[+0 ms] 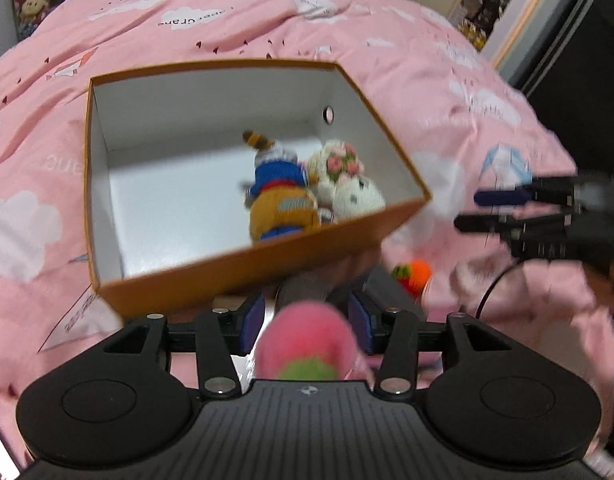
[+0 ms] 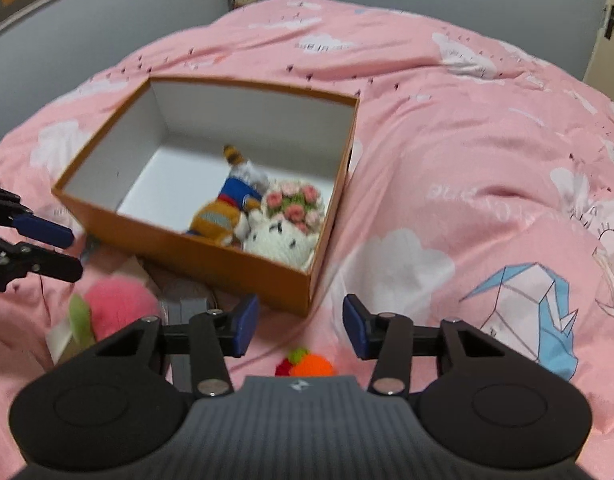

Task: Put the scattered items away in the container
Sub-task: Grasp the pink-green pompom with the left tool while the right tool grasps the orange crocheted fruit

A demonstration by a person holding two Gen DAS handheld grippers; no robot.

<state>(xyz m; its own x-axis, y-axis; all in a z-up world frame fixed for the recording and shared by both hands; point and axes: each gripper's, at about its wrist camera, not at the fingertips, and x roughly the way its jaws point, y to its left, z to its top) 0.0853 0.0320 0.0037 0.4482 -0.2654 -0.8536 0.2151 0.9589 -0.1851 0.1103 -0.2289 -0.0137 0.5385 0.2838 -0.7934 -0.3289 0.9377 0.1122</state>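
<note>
Hovering left hand-held gripper (image 1: 307, 316), jaws wide, clear of pink plush (image 1: 307, 340)

Black grippers, blue-padded fingers (image 2: 246, 322)

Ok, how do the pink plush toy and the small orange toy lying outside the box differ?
The pink plush toy is clearly larger; the orange toy is small. The pink one carries a green part, the orange one green and red bits. The pink toy lies by the left gripper, the orange toy in front of the right gripper. Both are soft toys on the bedspread, outside the orange box.
</note>
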